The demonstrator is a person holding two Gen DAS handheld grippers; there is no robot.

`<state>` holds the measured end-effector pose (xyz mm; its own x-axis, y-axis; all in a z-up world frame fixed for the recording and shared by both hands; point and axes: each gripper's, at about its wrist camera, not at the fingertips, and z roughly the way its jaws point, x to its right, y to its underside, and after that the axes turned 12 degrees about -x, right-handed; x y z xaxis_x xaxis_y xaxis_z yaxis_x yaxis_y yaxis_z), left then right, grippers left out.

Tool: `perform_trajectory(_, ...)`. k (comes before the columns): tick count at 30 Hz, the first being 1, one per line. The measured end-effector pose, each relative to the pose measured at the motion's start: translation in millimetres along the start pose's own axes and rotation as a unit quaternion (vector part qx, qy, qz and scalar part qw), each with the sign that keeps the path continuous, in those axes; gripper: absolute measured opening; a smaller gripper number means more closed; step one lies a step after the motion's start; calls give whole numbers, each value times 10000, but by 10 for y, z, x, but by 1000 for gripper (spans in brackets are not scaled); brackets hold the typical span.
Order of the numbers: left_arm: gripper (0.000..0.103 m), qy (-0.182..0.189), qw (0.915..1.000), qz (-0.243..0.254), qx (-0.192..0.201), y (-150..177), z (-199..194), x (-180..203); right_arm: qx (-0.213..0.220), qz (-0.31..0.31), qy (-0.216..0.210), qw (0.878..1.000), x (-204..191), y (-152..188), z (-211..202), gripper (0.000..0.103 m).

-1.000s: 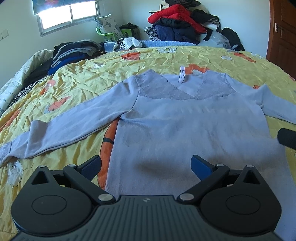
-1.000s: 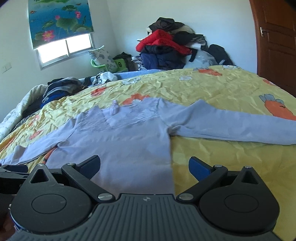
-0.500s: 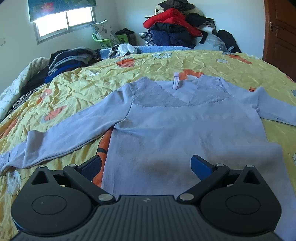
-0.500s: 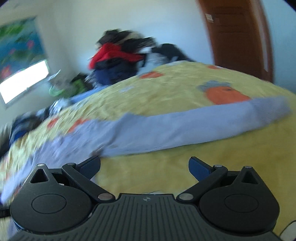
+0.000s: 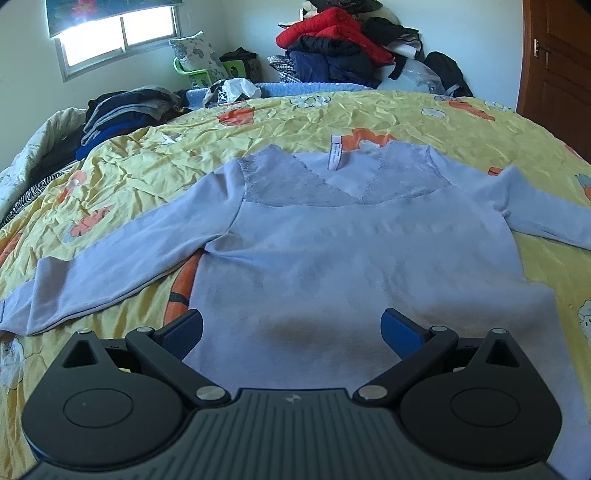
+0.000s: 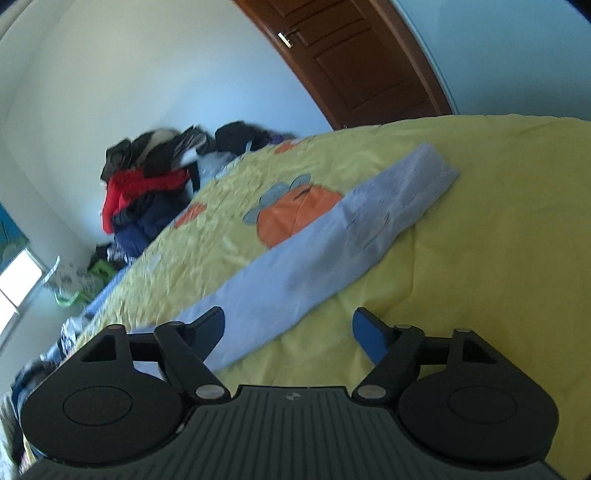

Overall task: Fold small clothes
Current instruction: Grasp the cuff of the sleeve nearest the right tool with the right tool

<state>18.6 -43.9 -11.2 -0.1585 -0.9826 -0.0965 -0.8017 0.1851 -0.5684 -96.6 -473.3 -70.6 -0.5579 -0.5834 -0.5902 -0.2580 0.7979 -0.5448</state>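
A light lavender long-sleeved top (image 5: 354, 251) lies flat on the yellow bedspread (image 5: 295, 118), neck away from me, white label at the collar, both sleeves spread out. My left gripper (image 5: 291, 328) is open and empty, hovering over the top's lower hem. In the right wrist view, the top's right sleeve (image 6: 317, 254) stretches diagonally across the bedspread (image 6: 498, 221), cuff at the upper right. My right gripper (image 6: 288, 328) is open and empty, tilted, just above the sleeve's near part.
A pile of red and dark clothes (image 5: 340, 48) sits beyond the bed's far edge. Folded dark clothes (image 5: 125, 114) lie at the far left. A brown door (image 6: 354, 62) stands at the right. A window (image 5: 114, 33) is at the far left.
My right gripper has swung right and tilted, from facing the top's body to facing its right sleeve. My left gripper has pulled back and risen slightly over the hem.
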Motion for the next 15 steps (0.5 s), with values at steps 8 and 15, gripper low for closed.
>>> perform_trajectory(8, 103, -61, 10000, 62, -37, -23, 28, 57, 401, 834, -115, 9956, 274, -340, 332, 44)
perform_trajectory(15, 103, -127, 9999, 27, -84, -52, 75, 21, 688, 1428, -24, 9874, 436, -527, 518, 18)
